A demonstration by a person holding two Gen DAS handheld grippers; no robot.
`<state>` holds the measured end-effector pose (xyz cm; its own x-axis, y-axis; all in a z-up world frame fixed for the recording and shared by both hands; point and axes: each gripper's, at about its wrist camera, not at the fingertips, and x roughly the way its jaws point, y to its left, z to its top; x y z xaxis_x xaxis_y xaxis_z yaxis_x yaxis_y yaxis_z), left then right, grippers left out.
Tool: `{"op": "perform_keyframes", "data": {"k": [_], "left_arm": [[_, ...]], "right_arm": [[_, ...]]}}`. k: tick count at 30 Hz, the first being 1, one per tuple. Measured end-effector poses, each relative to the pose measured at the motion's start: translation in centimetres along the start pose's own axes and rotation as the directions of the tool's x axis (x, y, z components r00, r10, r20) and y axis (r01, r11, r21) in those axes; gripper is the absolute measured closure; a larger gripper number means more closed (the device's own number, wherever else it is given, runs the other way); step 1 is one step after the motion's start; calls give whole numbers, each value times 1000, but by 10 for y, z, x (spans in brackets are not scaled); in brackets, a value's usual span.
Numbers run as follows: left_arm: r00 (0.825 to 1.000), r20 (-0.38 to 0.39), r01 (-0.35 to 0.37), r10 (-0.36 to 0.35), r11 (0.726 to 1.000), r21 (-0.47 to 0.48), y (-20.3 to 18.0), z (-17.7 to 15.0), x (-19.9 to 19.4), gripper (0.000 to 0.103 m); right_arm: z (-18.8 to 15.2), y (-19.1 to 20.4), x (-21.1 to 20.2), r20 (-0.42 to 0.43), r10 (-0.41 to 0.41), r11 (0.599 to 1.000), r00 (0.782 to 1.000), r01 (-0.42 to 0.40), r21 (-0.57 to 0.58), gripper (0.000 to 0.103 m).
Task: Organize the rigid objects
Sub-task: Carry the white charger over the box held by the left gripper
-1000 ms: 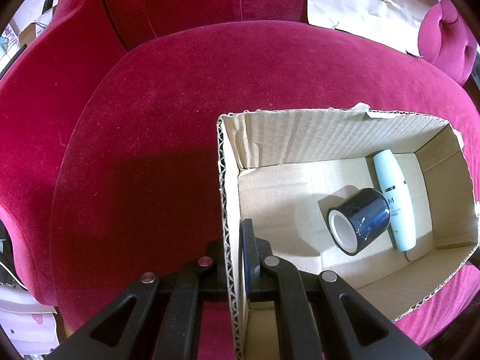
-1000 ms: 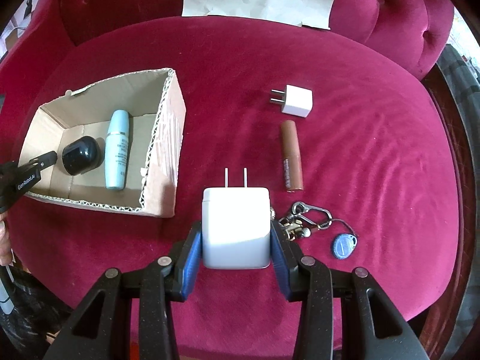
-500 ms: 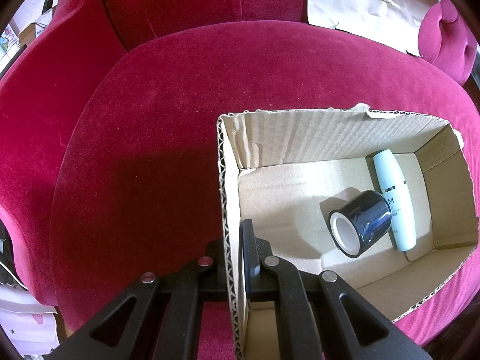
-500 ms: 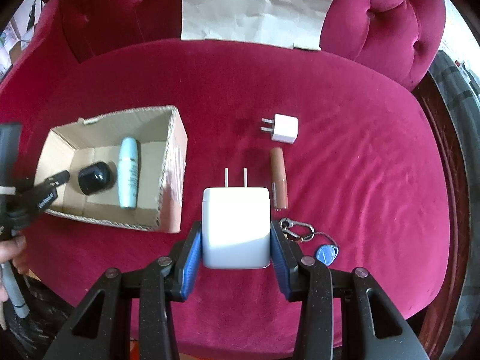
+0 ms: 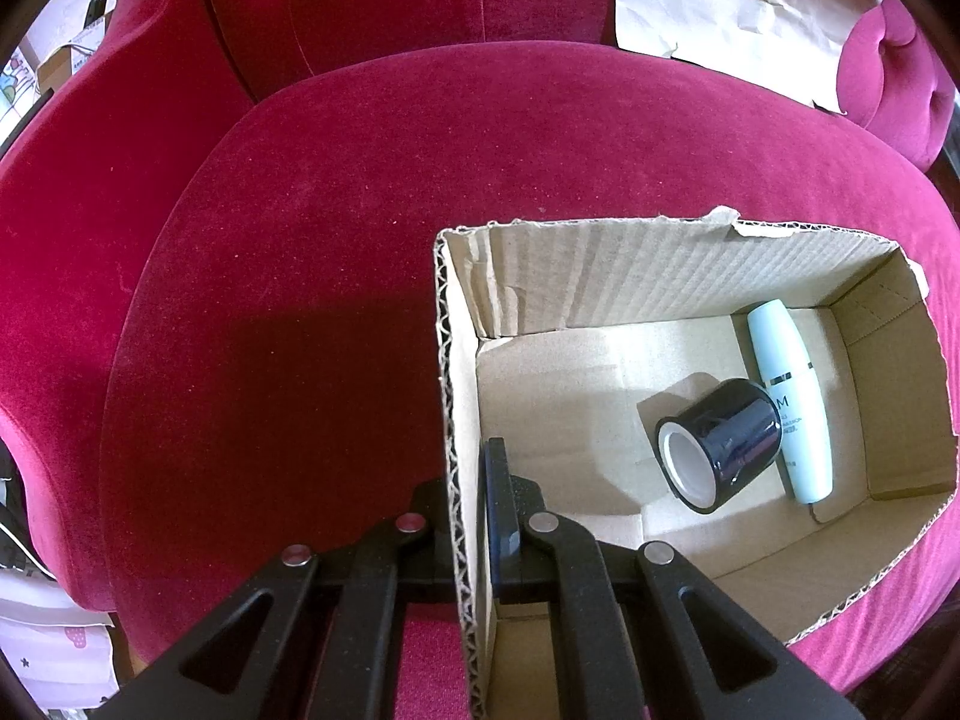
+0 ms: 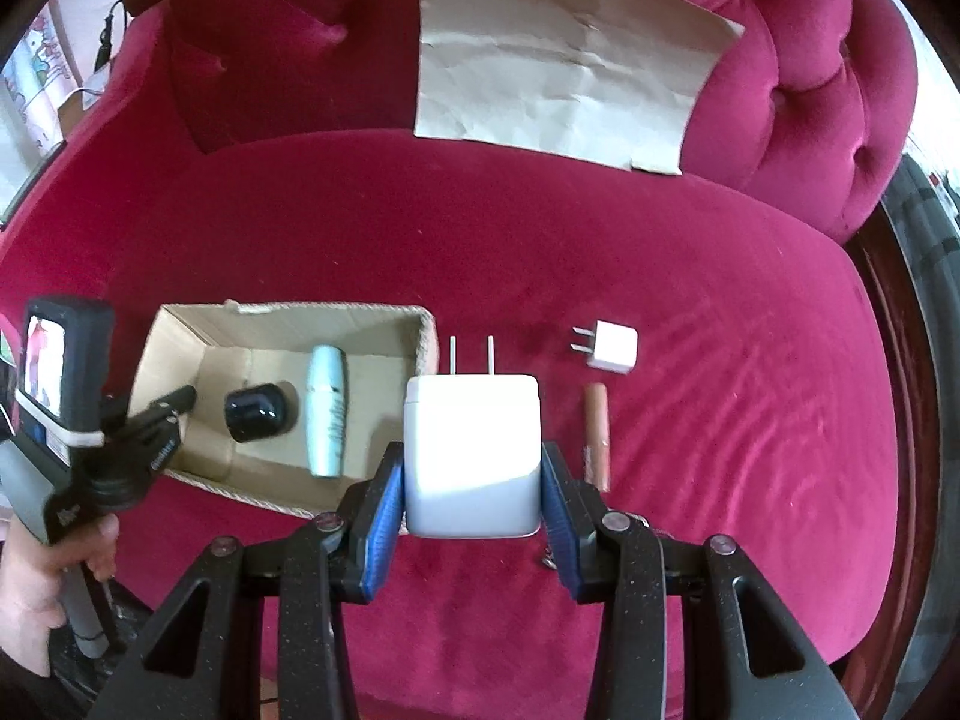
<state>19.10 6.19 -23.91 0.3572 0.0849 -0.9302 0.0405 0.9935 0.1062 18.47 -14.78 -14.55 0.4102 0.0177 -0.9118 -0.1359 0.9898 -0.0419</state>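
Observation:
An open cardboard box (image 5: 660, 276) (image 6: 198, 336) sits on the red velvet seat. Inside lie a black tape roll (image 5: 720, 444) (image 6: 258, 414) and a pale blue bottle (image 5: 792, 396) (image 6: 327, 408). My left gripper (image 5: 465, 510) (image 6: 174, 414) is shut on the box's near-left wall. My right gripper (image 6: 471, 480) is shut on a large white plug charger (image 6: 471, 456), held above the seat just right of the box. A small white charger (image 6: 612, 347) and a brown tube (image 6: 597, 438) lie on the seat to the right.
A crumpled sheet of brown paper (image 6: 564, 66) (image 5: 738, 18) leans on the sofa back. Tufted armrests rise at the right (image 6: 828, 90) and left (image 5: 72, 192). A bit of metal (image 6: 549, 558) peeks out behind my right fingers.
My right gripper has lifted with the large charger and drawn back, so the scene looks farther away. The keys and blue tag are now hidden behind it. The left gripper has stayed put.

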Motion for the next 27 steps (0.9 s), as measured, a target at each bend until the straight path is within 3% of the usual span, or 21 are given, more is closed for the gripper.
{"op": "perform_keyframes", "data": {"k": [12, 27], "left_arm": [[1000, 0, 1, -1, 1000, 1, 0, 0, 0, 99], [1000, 0, 1, -1, 1000, 0, 0, 1, -1, 99]], "right_arm": [[19, 40, 7, 18, 49, 997, 999, -47, -62, 58], [20, 82, 34, -28, 89, 988, 996, -91, -123, 58]]}}
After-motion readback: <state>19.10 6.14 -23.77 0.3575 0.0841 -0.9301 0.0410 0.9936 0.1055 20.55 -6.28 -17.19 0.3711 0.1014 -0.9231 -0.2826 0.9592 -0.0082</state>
